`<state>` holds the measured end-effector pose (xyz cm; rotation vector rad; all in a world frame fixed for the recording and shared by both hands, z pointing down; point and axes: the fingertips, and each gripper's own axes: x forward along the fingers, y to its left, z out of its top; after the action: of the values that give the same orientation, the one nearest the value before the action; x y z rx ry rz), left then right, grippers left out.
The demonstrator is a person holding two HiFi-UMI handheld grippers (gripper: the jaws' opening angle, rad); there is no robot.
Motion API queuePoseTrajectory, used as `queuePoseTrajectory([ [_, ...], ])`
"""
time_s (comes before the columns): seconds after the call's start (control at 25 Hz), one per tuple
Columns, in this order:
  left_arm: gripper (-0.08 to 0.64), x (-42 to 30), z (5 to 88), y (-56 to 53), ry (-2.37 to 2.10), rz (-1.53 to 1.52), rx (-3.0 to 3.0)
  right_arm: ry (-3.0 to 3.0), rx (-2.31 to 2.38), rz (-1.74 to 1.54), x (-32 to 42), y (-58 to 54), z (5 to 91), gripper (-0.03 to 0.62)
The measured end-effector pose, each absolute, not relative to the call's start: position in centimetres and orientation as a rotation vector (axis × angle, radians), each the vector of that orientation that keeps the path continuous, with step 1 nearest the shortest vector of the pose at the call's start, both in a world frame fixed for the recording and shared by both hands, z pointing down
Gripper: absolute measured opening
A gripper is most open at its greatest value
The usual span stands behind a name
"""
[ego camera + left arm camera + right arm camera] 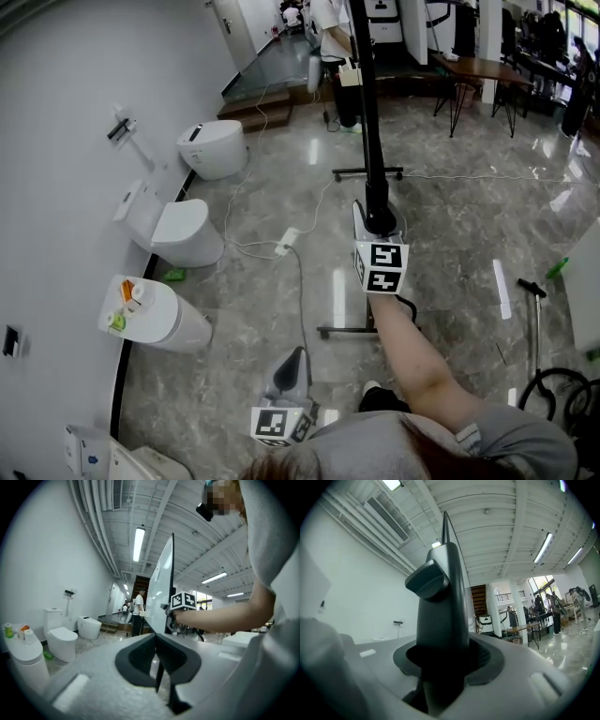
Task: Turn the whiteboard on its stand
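Note:
From above, the whiteboard [364, 94] shows edge-on as a tall black bar on its wheeled stand [349, 330]. My right gripper [378, 225] is shut on the board's dark edge frame [440, 602], which fills the space between the jaws of the right gripper [440, 634]. My left gripper [291, 370] hangs low by my body, apart from the board. The left gripper [157, 641] has its jaws together with nothing in them. In the left gripper view, the whiteboard [161, 588] stands upright ahead, with the right gripper's marker cube [183, 600] at its edge.
Toilets [187, 234] line the left wall, one [155, 314] carrying small bottles. A power strip [286, 241] and its cable lie on the glossy floor near the stand. A person [333, 37] stands at the back by a table [473, 66]. A black hoop [553, 389] sits at the lower right.

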<state>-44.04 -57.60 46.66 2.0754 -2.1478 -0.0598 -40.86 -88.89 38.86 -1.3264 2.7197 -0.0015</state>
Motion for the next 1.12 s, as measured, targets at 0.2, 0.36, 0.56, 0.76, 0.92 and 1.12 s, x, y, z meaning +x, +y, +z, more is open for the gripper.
queuePoseTrajectory([
  [0.2,-0.003,-43.9,46.6,-57.5,-2.135,-0.064,2.089,2.701,-1.331,0.003,-40.4,-88.1,38.7,0.172],
  [0.36,-0.003,-43.6,46.7,-57.0,-2.124,-0.051,2.092,2.689,-1.327,-0.004,-40.0,-87.4,38.7,0.17],
  [0.56,-0.003,-43.2,46.6,-56.2,-2.111,-0.044,2.113,2.684,-1.33,0.001,-39.5,-86.4,38.6,0.169],
  [0.76,-0.003,-43.1,46.8,-54.7,-2.114,-0.042,2.101,2.675,-1.329,0.011,-38.6,-85.5,38.5,0.166],
  [0.92,-0.003,-43.2,46.9,-53.7,-2.121,-0.028,2.085,2.672,-1.334,0.012,-37.8,-84.9,38.6,0.164],
  [1.12,-0.003,-43.1,46.9,-52.8,-2.109,-0.027,2.105,2.673,-1.334,0.012,-37.2,-83.9,38.6,0.164],
])
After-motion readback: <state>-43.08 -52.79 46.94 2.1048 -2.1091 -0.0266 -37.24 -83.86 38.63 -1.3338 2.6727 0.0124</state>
